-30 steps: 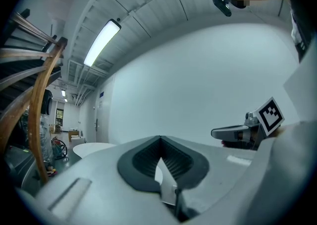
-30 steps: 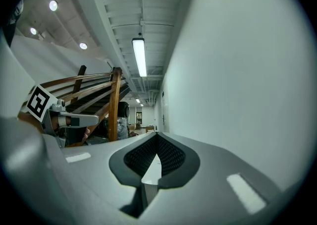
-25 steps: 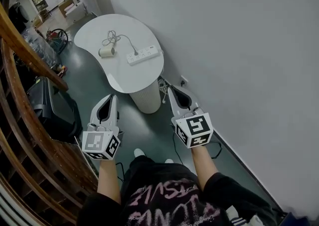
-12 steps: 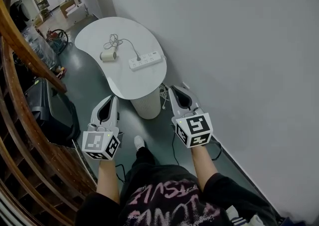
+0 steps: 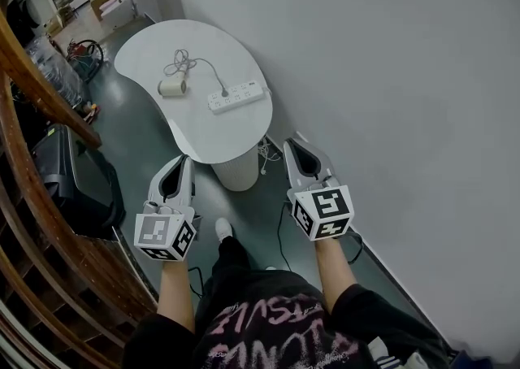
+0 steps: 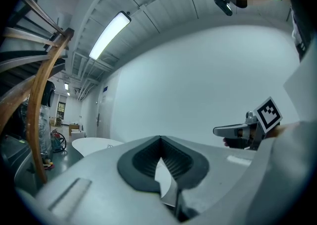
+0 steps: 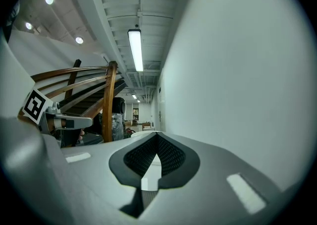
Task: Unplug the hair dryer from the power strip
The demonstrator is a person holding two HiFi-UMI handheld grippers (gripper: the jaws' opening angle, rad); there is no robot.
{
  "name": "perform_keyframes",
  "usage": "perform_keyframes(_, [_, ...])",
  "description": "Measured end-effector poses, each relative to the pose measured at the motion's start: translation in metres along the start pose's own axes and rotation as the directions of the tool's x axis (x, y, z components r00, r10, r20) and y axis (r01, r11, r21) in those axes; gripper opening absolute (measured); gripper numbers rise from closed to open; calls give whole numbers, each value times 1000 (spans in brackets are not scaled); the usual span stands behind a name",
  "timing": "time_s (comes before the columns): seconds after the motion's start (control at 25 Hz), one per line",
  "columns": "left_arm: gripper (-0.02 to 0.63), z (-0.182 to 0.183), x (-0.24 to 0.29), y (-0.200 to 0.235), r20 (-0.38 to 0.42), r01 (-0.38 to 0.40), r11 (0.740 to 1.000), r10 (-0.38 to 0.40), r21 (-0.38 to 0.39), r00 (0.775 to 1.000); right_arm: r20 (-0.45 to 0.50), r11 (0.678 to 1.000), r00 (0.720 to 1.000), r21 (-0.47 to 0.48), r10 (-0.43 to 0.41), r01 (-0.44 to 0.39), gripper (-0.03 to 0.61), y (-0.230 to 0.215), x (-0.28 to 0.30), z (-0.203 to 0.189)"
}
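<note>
While both grippers are held level above the dark floor, well short of the tabletop's things, the head view shows the white hair dryer (image 5: 171,88) lying on its side on the white kidney-shaped table (image 5: 154,38). Its cord (image 5: 184,58) is looped behind it and runs to a plug (image 5: 225,92) seated in the white power strip (image 5: 236,97), which lies just beside the dryer near the table's wall-side edge. The left gripper (image 5: 186,159) and right gripper (image 5: 290,145) point towards the table, side by side. A wooden stair railing (image 5: 41,91) curves down the left. In the left gripper view the jaws' tips meet with nothing between them. The table (image 6: 94,144) shows low and far beyond them, and the right gripper (image 6: 237,131) juts in from the right. In the right gripper view the jaws are likewise pressed together and empty. The left gripper (image 7: 67,120) is at the left before the railing (image 7: 108,105), and a sliver of table (image 7: 144,133) is ahead.
</note>
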State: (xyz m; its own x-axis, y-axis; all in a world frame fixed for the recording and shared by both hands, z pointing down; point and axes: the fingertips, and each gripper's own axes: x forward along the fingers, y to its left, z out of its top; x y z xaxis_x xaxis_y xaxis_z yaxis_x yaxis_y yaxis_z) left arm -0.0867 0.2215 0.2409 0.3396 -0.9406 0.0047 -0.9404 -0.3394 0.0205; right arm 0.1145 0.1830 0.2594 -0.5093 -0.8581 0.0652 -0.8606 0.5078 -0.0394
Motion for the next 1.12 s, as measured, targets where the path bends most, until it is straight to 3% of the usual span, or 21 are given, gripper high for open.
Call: perform_keyframes(1.12, [2,-53,95,90,-91,58,997,-62,-51,994,-99,999,994,35,-35,39,12,0,126,-48])
